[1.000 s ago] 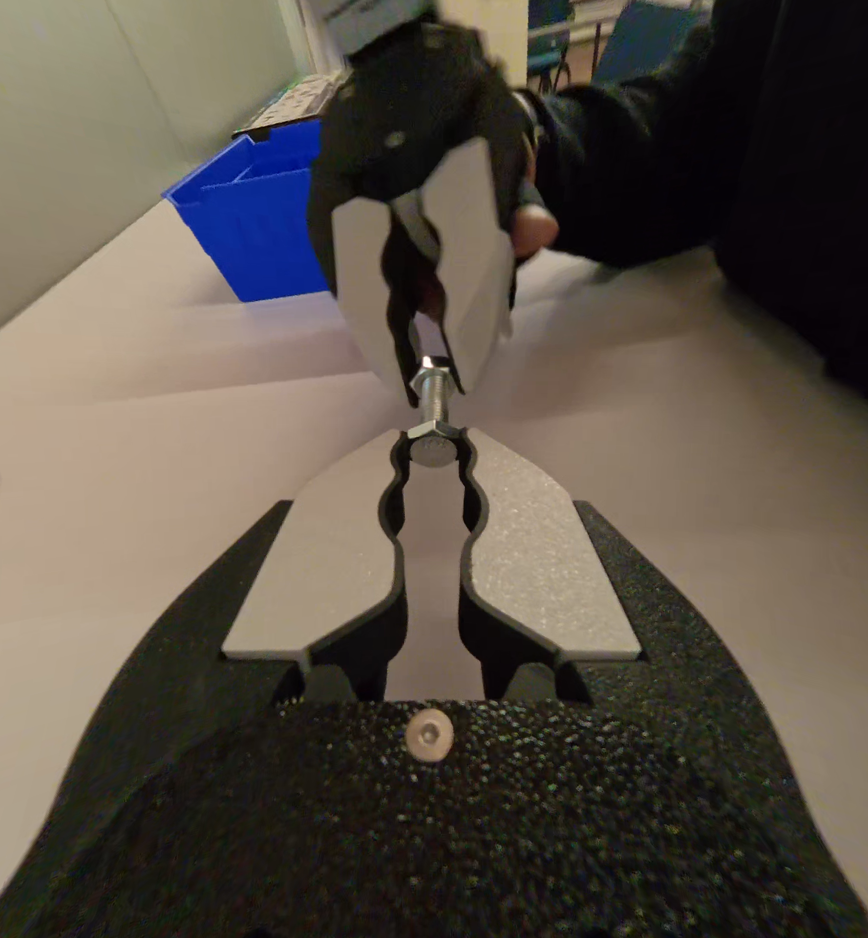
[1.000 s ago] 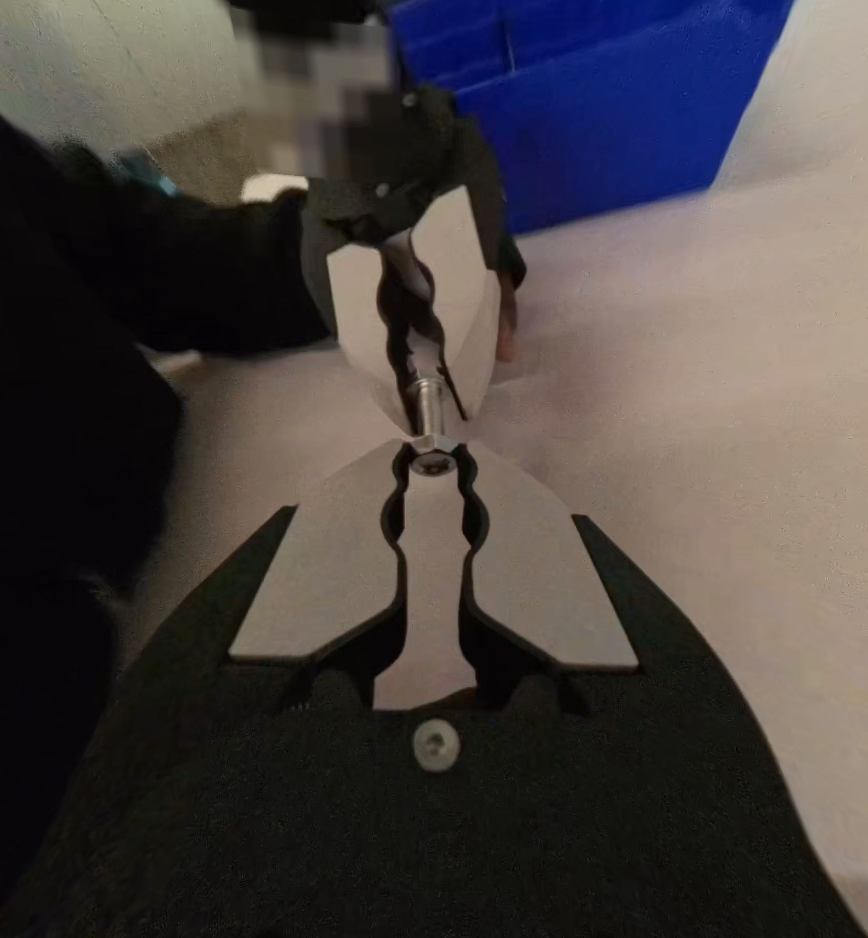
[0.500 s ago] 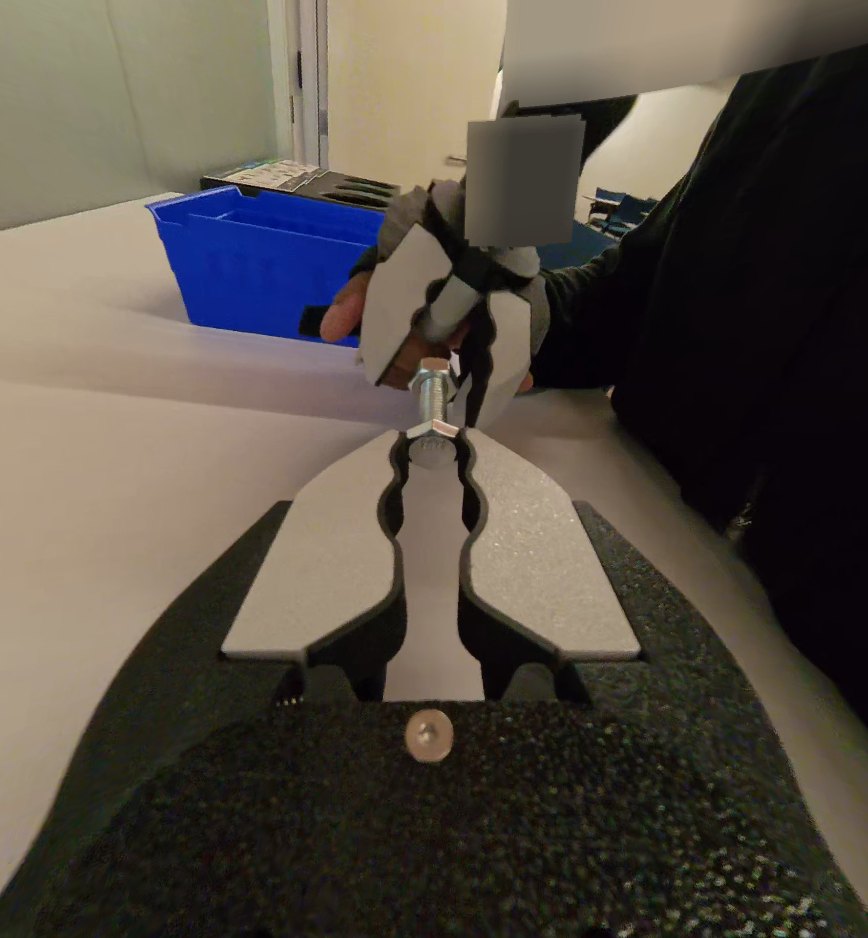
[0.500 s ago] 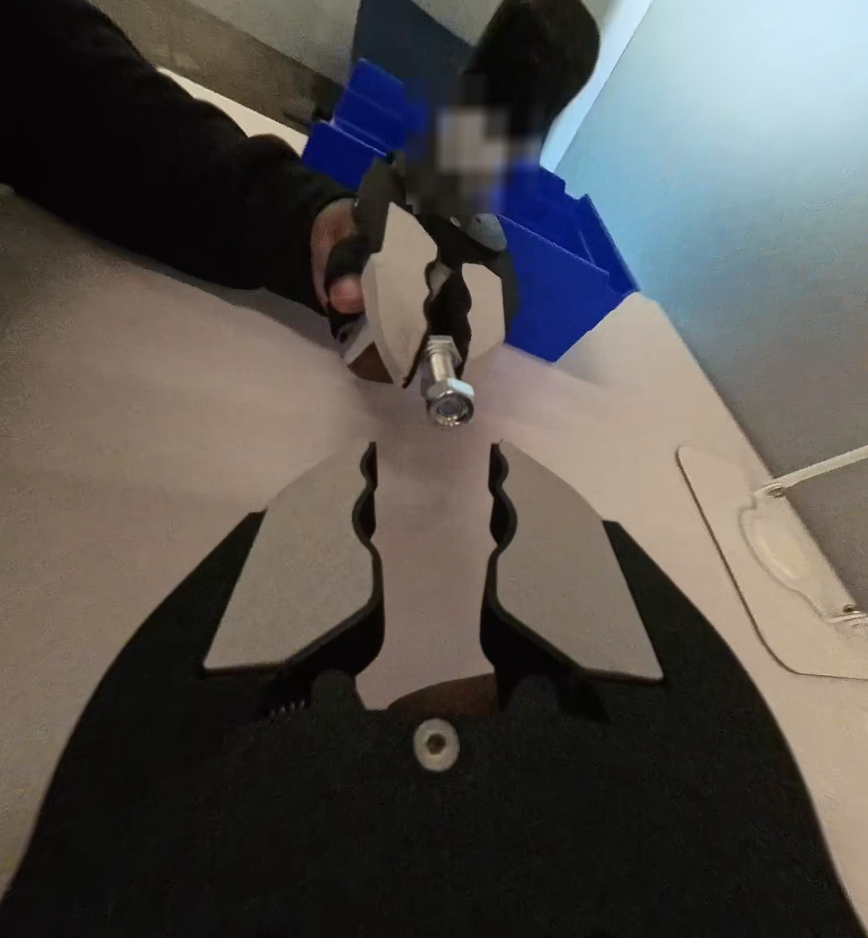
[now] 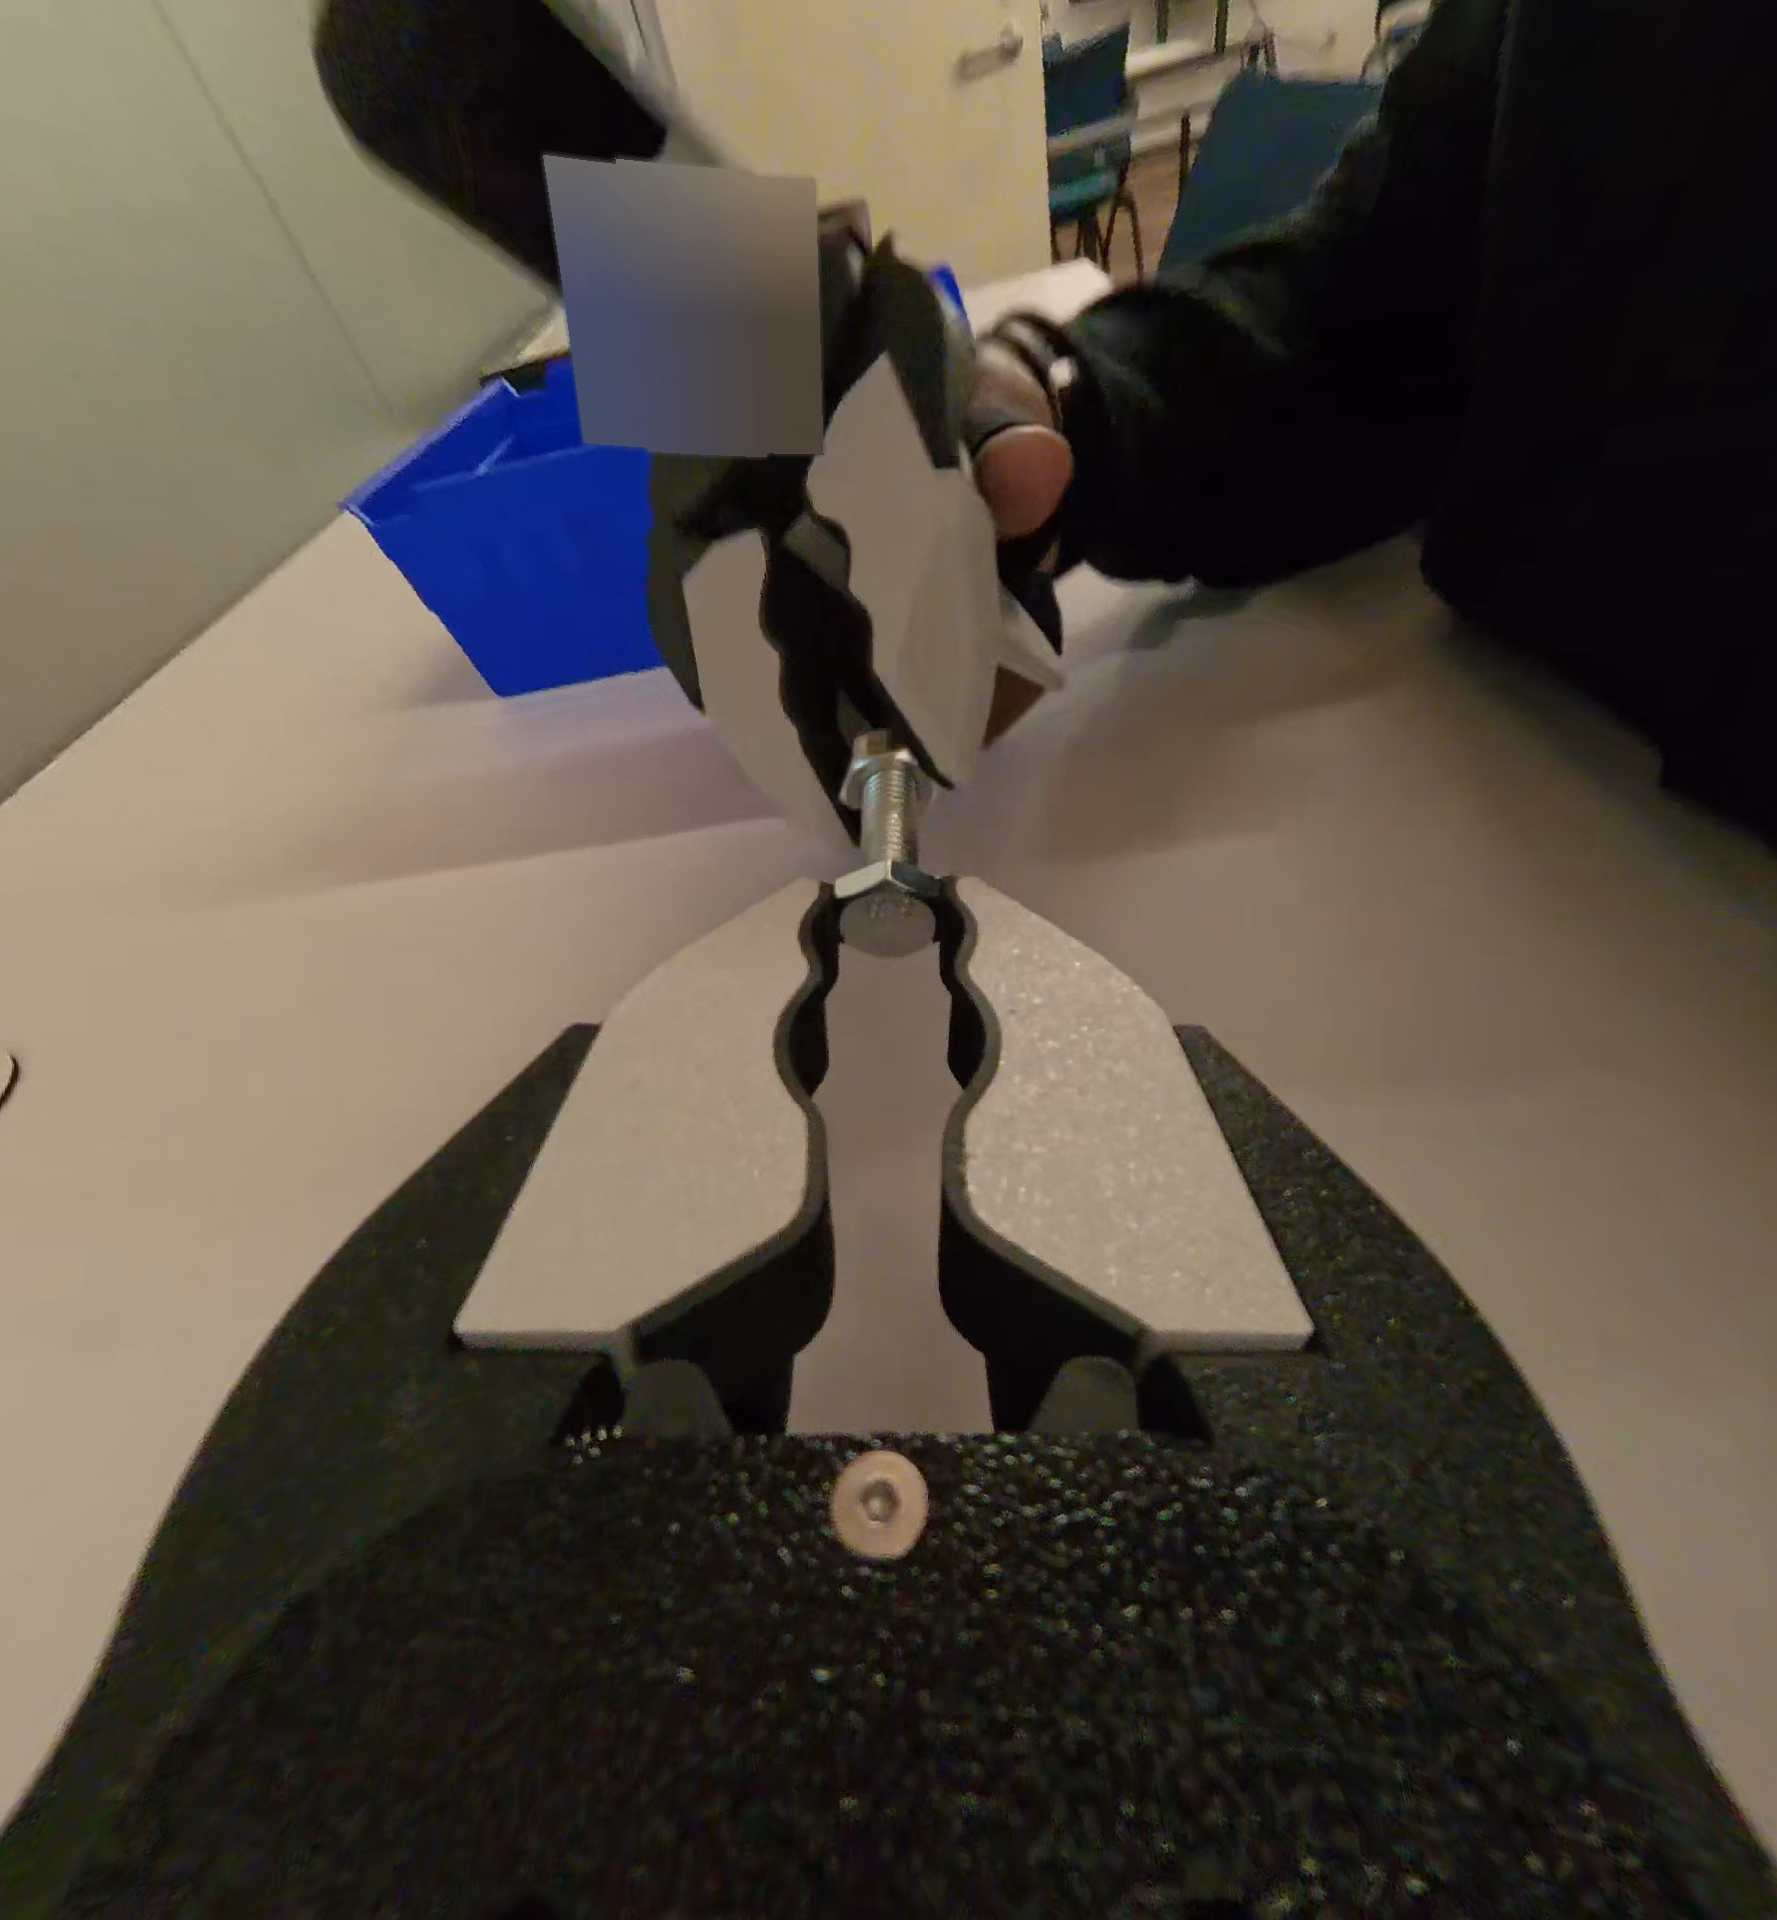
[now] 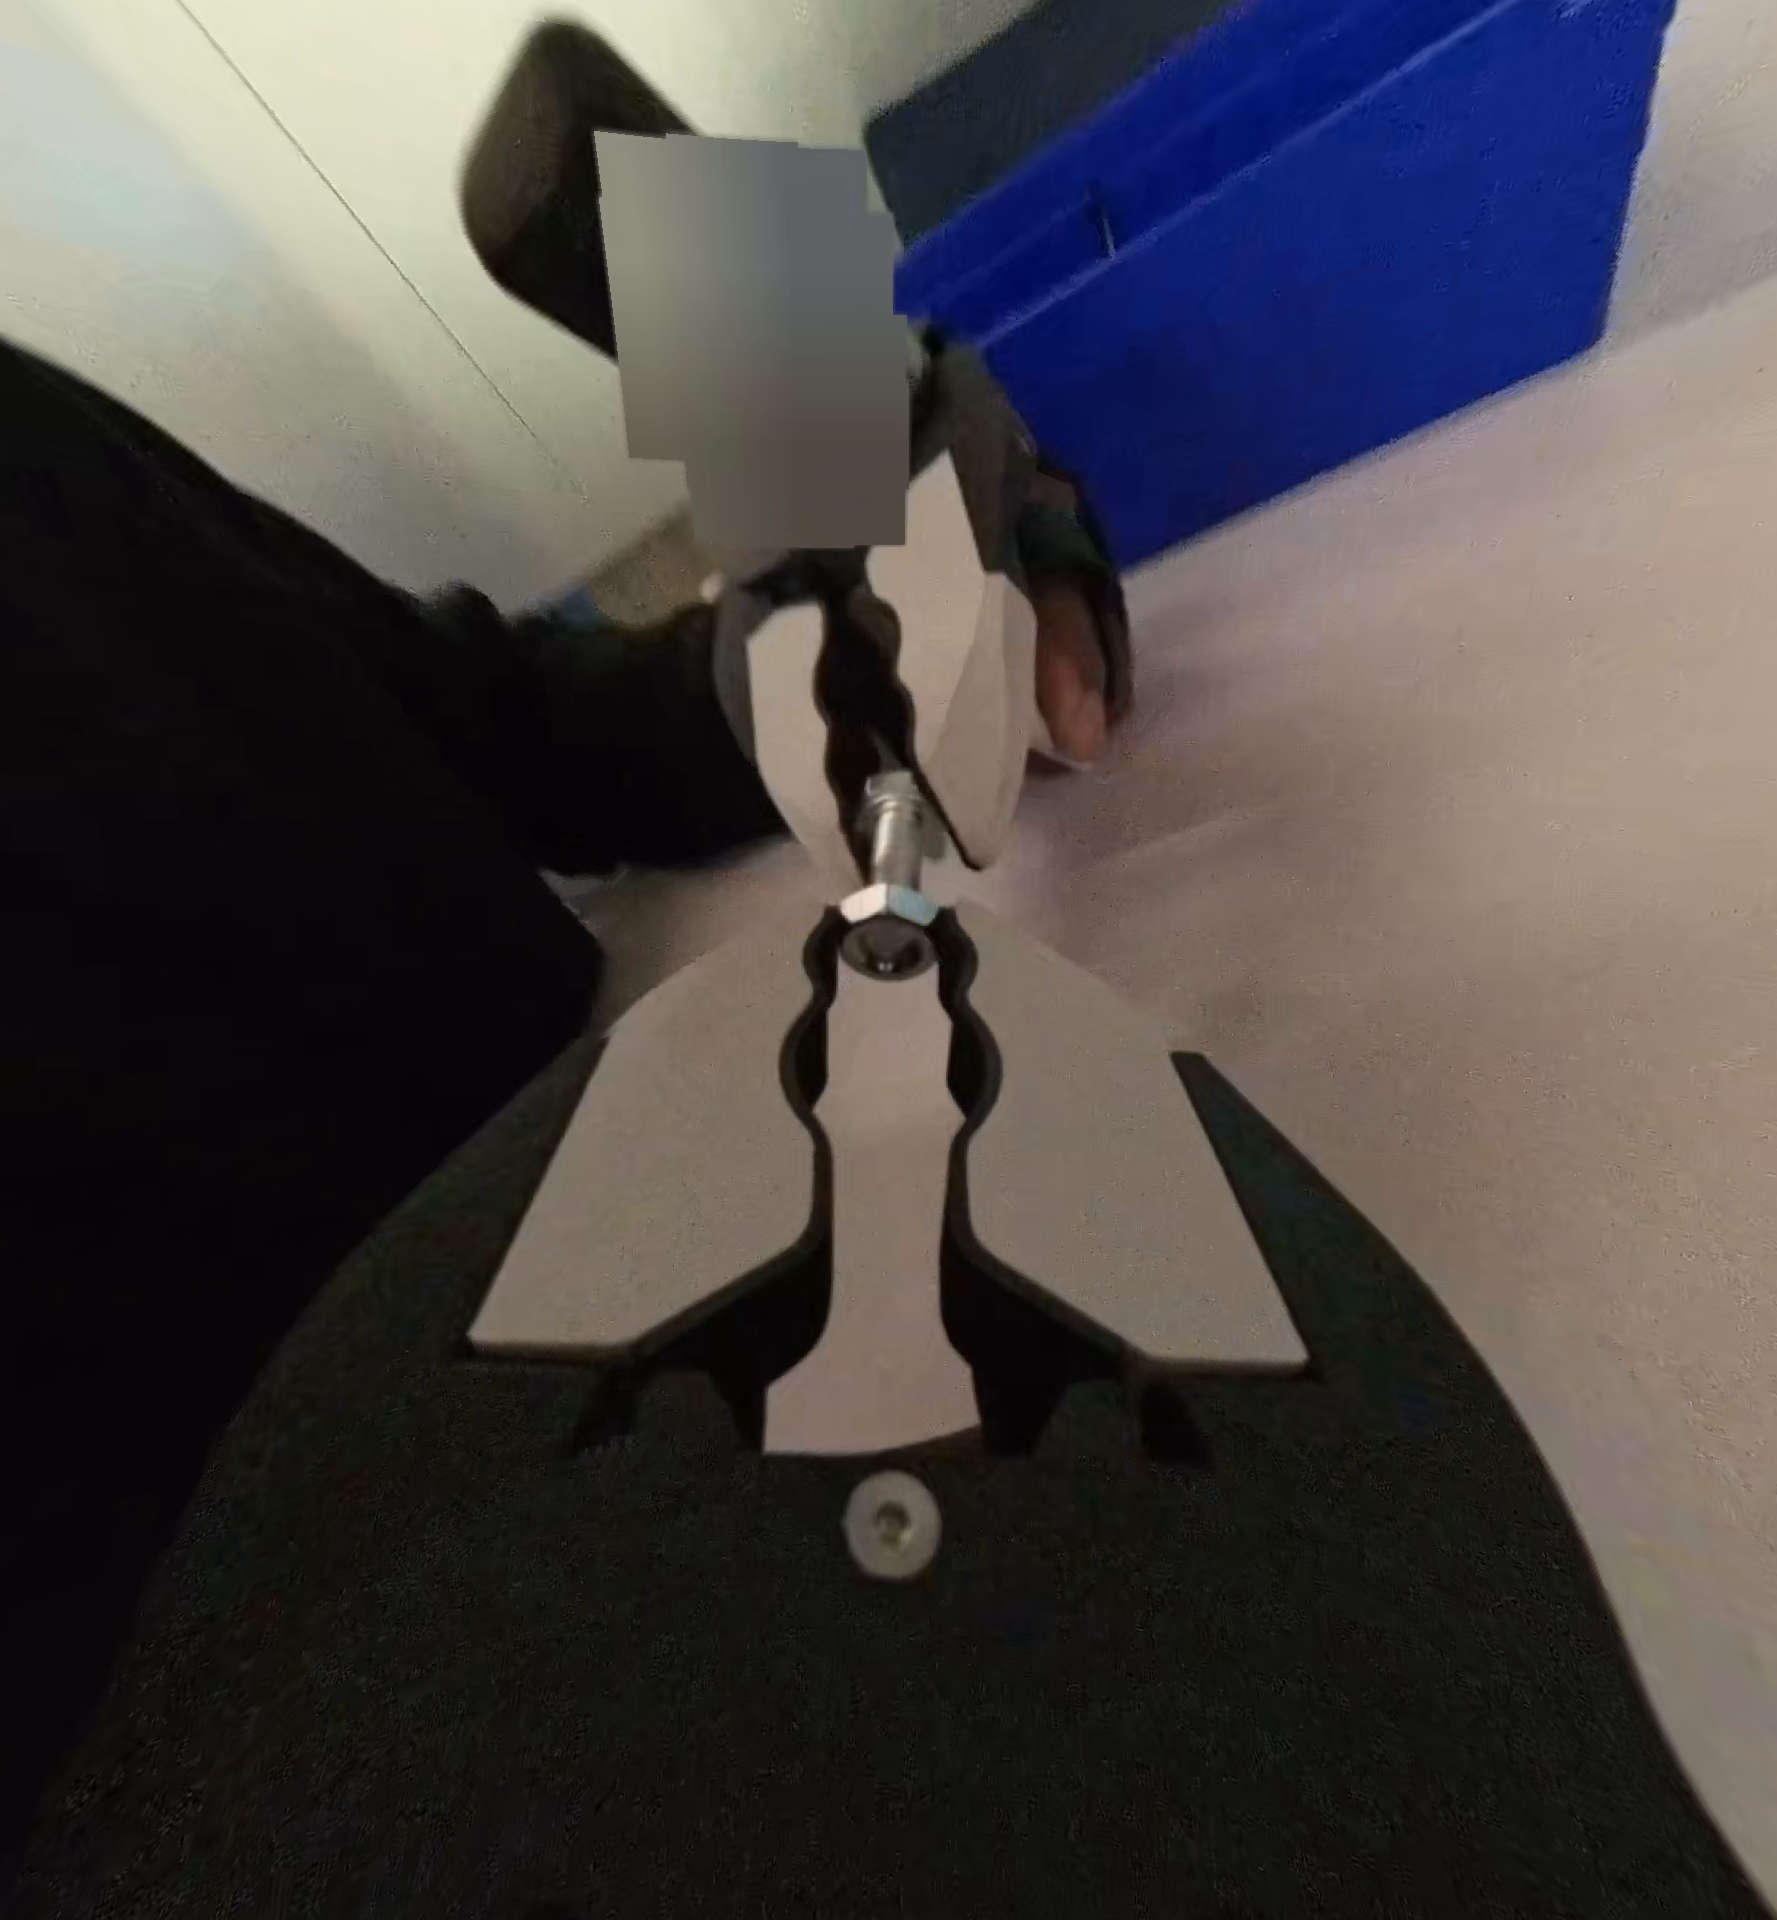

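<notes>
In the left wrist view, my left tongs (image 5: pixel 886 920) sit at the centre of the frame, drawn in narrow, their fingertips (image 5: pixel 977 935) pressed on the hex head of a silver bolt (image 5: pixel 889 821). The threaded shank runs up and away from that head toward the middle of the frame. At its far end is a hex nut (image 5: pixel 882 764), and my right tongs (image 5: pixel 879 779) come down from the upper middle, closed on that nut. Behind them, upper right, my right hand (image 5: pixel 1019 478) in a black sleeve grips the tool. A blue bin (image 5: pixel 510 561) stands on the pale table (image 5: pixel 240 883) at the left of the frame, below a greenish wall.

In the right wrist view the order is reversed: my right tongs (image 6: pixel 886 925) at the centre, narrow, clamp the nut (image 6: pixel 886 914), and I look into its bore. Past it the shank (image 6: pixel 894 842) rises to the left tongs (image 6: pixel 899 821), which hold the bolt's head, though blur makes the contact there hard to judge. My left hand (image 6: pixel 1071 675) shows just right of them, one finger pointing down toward the table (image 6: pixel 1486 831). The blue bin (image 6: pixel 1383 260) fills the upper right, near that hand
</notes>
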{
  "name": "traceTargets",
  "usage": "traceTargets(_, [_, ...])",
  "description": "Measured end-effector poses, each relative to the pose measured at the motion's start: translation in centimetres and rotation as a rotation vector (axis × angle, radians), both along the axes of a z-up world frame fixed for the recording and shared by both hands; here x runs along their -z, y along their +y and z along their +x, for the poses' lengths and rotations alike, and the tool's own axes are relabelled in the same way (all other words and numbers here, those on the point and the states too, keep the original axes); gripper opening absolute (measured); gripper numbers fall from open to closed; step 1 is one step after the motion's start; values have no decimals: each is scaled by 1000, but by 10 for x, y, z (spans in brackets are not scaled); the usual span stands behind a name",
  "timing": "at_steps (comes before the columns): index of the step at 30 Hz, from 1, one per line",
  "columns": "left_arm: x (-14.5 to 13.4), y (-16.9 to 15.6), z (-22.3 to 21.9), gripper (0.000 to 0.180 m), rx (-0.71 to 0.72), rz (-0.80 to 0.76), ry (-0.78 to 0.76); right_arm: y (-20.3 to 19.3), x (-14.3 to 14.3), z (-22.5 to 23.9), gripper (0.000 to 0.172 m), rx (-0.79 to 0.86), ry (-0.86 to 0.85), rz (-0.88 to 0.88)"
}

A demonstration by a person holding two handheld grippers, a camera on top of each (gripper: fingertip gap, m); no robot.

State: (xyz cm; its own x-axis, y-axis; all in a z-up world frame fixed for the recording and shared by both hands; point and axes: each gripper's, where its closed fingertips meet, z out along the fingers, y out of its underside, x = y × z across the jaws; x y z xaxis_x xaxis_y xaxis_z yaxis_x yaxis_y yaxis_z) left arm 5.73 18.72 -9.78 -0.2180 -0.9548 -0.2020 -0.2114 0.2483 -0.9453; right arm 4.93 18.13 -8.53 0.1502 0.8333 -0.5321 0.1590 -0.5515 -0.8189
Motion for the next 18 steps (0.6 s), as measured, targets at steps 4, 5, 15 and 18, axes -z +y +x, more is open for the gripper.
traceTargets(4, [-13, 4, -3, 17, 12, -178, -60, 10, -20, 8, 27, 82, 101, 188])
traceTargets(5, [-15, 5, -4, 17, 18, -227, -70, 12, -19, 9, 29, 110, 55, 313])
traceTargets(15, [-14, -3, -2, 18, 83, -451, -37, 9, -8, 1, 22, 182, -217, 936])
traceTargets(18, [-8, 0, -1, 17, 45, -388, -7, 10, -3, 0, 18, 170, -219, 810])
